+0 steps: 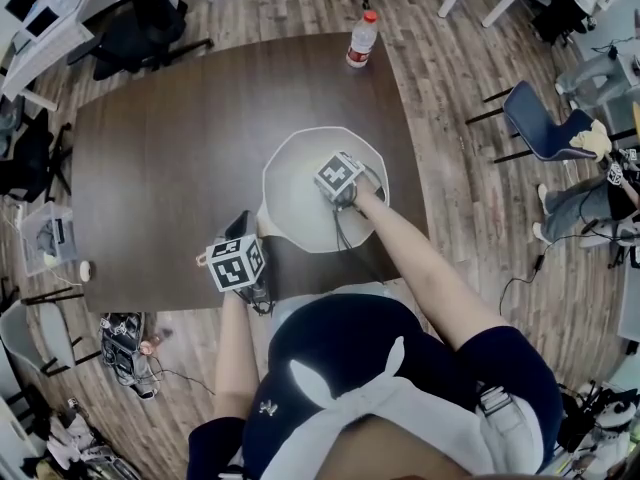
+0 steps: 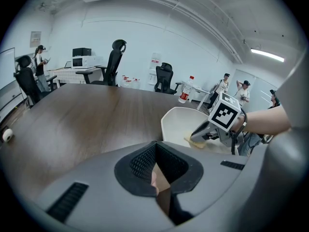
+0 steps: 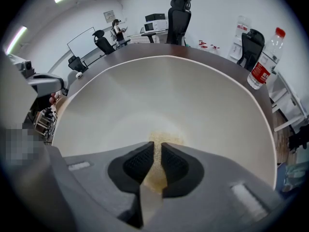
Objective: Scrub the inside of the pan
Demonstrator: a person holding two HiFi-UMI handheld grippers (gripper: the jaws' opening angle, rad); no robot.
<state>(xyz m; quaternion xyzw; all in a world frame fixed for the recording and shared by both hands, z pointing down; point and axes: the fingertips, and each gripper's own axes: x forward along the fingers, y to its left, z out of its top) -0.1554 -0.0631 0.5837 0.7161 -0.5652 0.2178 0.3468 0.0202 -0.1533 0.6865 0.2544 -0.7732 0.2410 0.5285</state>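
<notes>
At the near edge of the dark wooden table, the left tongs are drawn narrow around a tan, wood-coloured strip (most likely the pan's handle, though the pads hide where it joins). They stay outside the vessel, just beside its near-left rim. Just beyond, the white pan sits near the middle of the table with its wide mouth facing up. The right tongs reach steeply down into it, closed on a yellow sponge that is pressed against the pan's pale floor, toward the right-hand side of the bowl as seen from the head view. The pan's walls rise all around these tongs. Farther back, a water bottle with a red cap stands at the table's far edge, well apart from the pan. Black office chairs and standing people line the white room behind.
</notes>
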